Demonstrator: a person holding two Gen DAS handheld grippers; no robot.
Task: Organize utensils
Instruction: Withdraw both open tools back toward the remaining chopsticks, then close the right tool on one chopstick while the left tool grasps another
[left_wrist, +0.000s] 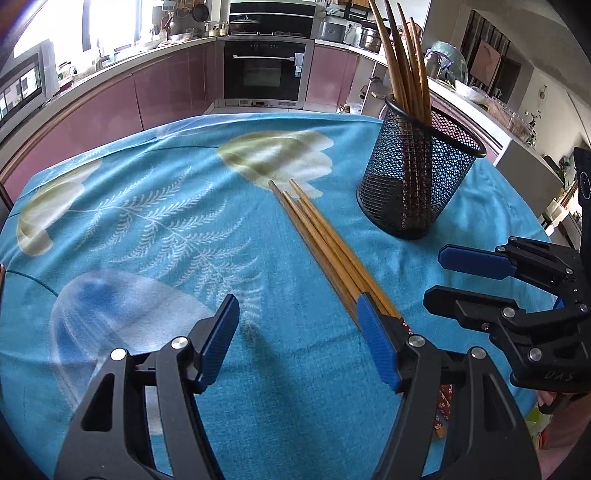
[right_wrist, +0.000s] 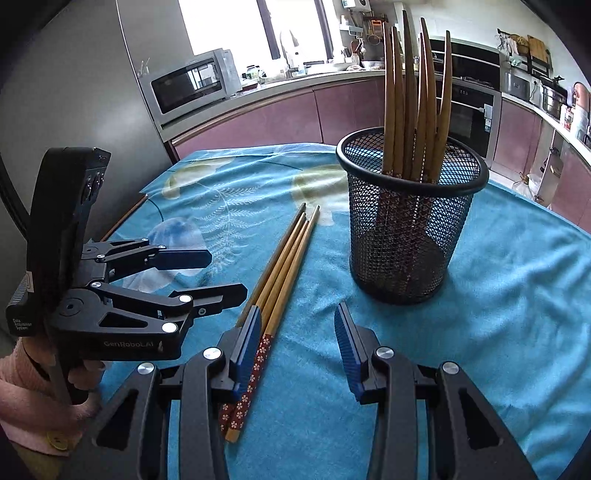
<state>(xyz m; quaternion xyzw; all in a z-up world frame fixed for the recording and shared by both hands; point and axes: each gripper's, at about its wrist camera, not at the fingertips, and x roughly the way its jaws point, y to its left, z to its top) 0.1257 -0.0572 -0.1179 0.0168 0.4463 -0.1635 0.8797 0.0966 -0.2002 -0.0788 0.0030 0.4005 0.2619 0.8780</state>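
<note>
Several wooden chopsticks (left_wrist: 325, 240) with red flowered ends lie in a bundle on the blue tablecloth; they also show in the right wrist view (right_wrist: 284, 266). A black mesh holder (left_wrist: 417, 173) stands upright with several chopsticks in it, tips up; it also shows in the right wrist view (right_wrist: 406, 221). My left gripper (left_wrist: 297, 314) is open and empty, its right finger beside the bundle; it shows from the side in the right wrist view (right_wrist: 225, 275). My right gripper (right_wrist: 299, 325) is open and empty, its left finger beside the bundle; it shows in the left wrist view (left_wrist: 436, 275).
The table is covered by a blue cloth (left_wrist: 147, 221) with leaf and flower prints. Behind it are pink kitchen cabinets, an oven (left_wrist: 264, 70) and a microwave (right_wrist: 192, 85). The table's far edge lies just beyond the holder.
</note>
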